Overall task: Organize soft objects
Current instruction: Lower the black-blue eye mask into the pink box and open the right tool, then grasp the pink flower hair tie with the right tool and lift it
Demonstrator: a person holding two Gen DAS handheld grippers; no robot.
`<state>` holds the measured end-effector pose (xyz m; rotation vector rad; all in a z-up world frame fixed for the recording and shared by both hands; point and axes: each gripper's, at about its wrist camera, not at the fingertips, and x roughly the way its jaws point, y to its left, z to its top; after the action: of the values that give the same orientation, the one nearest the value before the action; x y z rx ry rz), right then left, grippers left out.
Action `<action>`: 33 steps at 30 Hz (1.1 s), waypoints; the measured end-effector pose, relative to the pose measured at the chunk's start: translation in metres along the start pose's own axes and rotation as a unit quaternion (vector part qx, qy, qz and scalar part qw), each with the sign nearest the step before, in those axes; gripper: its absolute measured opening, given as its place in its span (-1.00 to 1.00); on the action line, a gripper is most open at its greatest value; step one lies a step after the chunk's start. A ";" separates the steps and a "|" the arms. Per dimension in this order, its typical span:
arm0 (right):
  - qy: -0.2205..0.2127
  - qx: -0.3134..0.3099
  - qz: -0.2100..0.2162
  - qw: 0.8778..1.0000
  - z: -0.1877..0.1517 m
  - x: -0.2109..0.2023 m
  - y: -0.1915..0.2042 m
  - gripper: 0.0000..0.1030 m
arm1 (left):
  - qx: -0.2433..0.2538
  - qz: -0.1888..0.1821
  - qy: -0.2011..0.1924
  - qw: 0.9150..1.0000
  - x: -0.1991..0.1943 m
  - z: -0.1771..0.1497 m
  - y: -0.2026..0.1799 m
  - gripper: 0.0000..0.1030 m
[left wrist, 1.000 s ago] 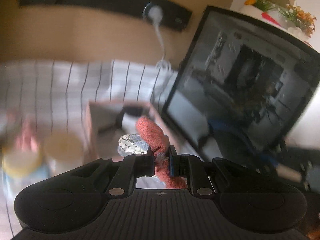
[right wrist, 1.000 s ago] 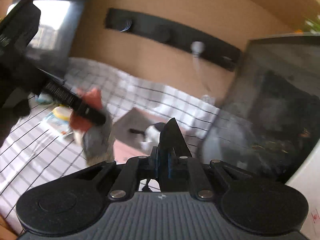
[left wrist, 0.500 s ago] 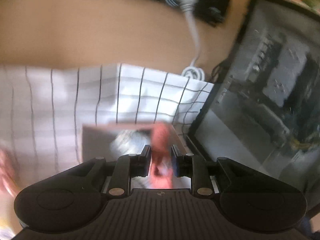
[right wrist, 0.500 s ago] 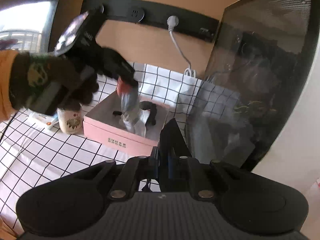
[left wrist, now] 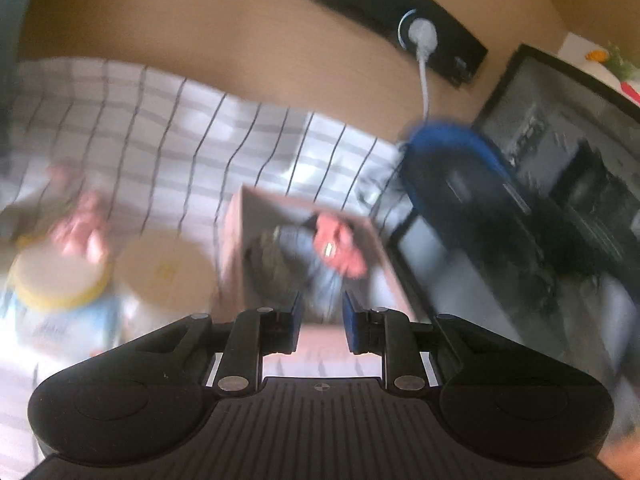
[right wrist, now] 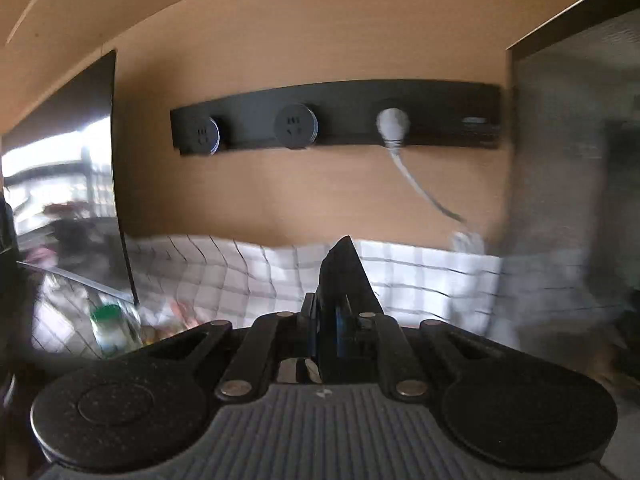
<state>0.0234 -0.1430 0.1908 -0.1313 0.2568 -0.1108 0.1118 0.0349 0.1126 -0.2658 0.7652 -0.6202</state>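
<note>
Checked white tablecloth (left wrist: 168,148) over the whole counter, tan wall behind it, and everything's pretty motion-blurred, so grain of salt.

Nearest first: the left gripper (left wrist: 320,322) has its blue pads apart with nothing between them, so it's empty and open. Just past it sits the pink box (left wrist: 236,248), and the soft stuff is lying inside: a coral-pink sock (left wrist: 340,246) on top of a grey-blue patterned one (left wrist: 296,252). I'd guess the box is the collection spot, which is why the socks are piled there instead of spread on the cloth. Left of the box are a pale cup (left wrist: 160,272) and a yellow-lidded jar (left wrist: 56,280), standing close together and out of the way.

The right gripper (right wrist: 326,332) is clamped tight on a black pointed thing (right wrist: 344,276) that sticks up between its pads. Can't tell if it's fabric or something stiff, but the firm pinch would keep a floppy item from slipping. My read is that it's next for the box, though that's a guess.

Further back there's a dark glass-fronted appliance (left wrist: 560,184) to the right, plus a black socket strip (right wrist: 336,116) on the wall with a white plug (right wrist: 394,124) and its cord hanging down toward the cloth. In the left view a blue-and-black blurry shape sits by the appliance; it may be the other gripper, not sure.
</note>
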 end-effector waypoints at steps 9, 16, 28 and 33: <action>0.145 -0.093 -0.028 0.985 -0.076 0.142 0.041 -0.77 | -0.073 0.088 0.010 0.993 -0.062 -0.052 0.059 -0.53; 0.193 -0.117 -0.026 0.974 -0.100 0.151 0.050 -0.75 | -0.125 0.133 0.009 0.983 -0.083 -0.064 0.099 -0.53; 0.153 -0.063 -0.004 0.986 -0.080 0.099 0.034 0.69 | -0.117 0.130 0.020 0.984 -0.074 -0.063 0.118 -0.53; 0.134 -0.056 -0.010 0.989 -0.064 0.064 0.045 0.69 | -0.121 0.155 0.004 0.981 -0.063 -0.046 0.134 -0.53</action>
<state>0.0725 -0.1145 0.1071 -0.2315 0.5300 -0.1350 0.1011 0.1797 0.0570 -0.3592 0.8704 -0.2337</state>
